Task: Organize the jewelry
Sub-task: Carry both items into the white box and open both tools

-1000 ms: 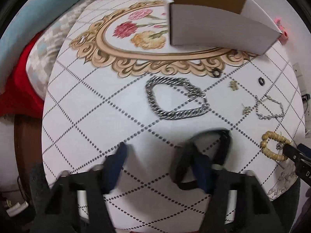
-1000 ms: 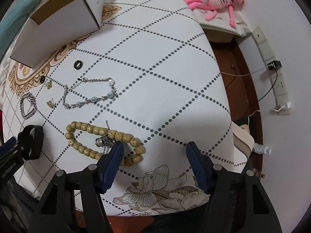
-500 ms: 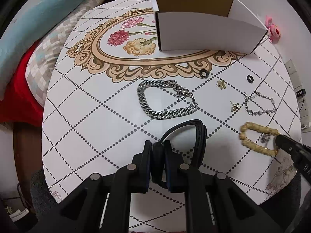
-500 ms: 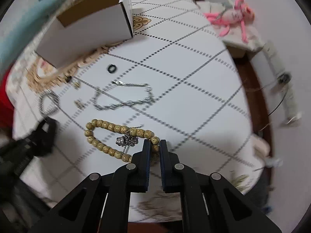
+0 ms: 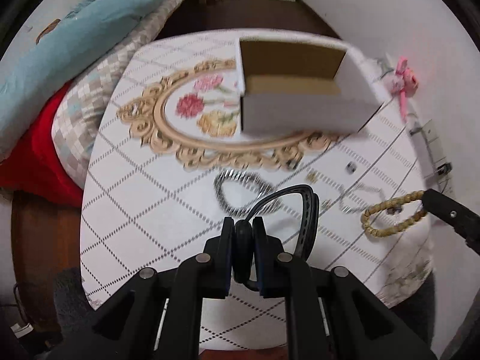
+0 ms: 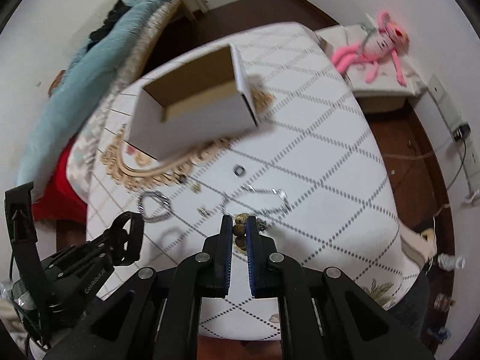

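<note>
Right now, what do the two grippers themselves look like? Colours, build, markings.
Both match: matte black angular linkage frames with silver pivot bolts. The left gripper and right gripper each have two flat parallel fingers lined with blue pads. White lettering, too blurred to read reliably, marks the left gripper's body. No sleeves visible.

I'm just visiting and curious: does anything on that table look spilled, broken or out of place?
Nothing looks damaged. Loose jewelry lies scattered on the tablecloth, such as a silver chain bracelet, and the cardboard box looks empty. The left gripper holds a black band; the right gripper, a wooden bead bracelet.

Tan beads (image 5: 390, 216) (black band (image 5: 307, 210))
</note>
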Demonstrator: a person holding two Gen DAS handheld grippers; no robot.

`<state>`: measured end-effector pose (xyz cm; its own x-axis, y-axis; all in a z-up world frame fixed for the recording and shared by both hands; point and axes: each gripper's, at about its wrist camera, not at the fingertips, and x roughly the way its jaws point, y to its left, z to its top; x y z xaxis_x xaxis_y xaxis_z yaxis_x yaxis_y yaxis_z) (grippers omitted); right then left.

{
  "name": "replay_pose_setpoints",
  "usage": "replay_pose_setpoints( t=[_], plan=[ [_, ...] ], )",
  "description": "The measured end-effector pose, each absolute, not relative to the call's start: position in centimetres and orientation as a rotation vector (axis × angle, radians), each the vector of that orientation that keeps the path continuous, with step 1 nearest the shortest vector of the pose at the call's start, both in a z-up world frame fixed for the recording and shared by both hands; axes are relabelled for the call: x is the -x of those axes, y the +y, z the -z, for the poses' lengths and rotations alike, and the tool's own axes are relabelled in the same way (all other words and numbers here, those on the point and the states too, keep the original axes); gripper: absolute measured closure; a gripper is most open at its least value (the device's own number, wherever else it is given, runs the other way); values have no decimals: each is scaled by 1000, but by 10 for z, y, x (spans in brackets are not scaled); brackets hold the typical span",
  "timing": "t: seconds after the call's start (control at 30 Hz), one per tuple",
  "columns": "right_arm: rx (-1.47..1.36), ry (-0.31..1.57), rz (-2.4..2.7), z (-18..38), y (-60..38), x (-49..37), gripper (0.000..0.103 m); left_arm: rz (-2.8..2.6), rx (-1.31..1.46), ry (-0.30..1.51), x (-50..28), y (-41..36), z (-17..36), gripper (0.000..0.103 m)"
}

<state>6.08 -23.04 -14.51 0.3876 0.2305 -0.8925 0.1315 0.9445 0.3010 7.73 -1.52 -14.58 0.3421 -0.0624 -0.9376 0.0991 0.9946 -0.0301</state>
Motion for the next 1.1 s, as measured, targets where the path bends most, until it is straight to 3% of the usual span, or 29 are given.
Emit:
replay_pose_setpoints(
  t=[0.4,0.93,1.07,1.1],
  plan=[
    [-292,1017,-164,57,-223,-149,94,170,40,1149,-175,-23,102,93],
    [-306,1161,-185,113,-214,-263,94,186,98,1266,-274,-26,141,92],
    [-293,1168,-185,119,-213,-272,94,184,144,1310,-283,-26,144,87],
    [-296,1180,-193,122,-213,-275,94,183,156,1316,-284,-26,143,77]
  ],
)
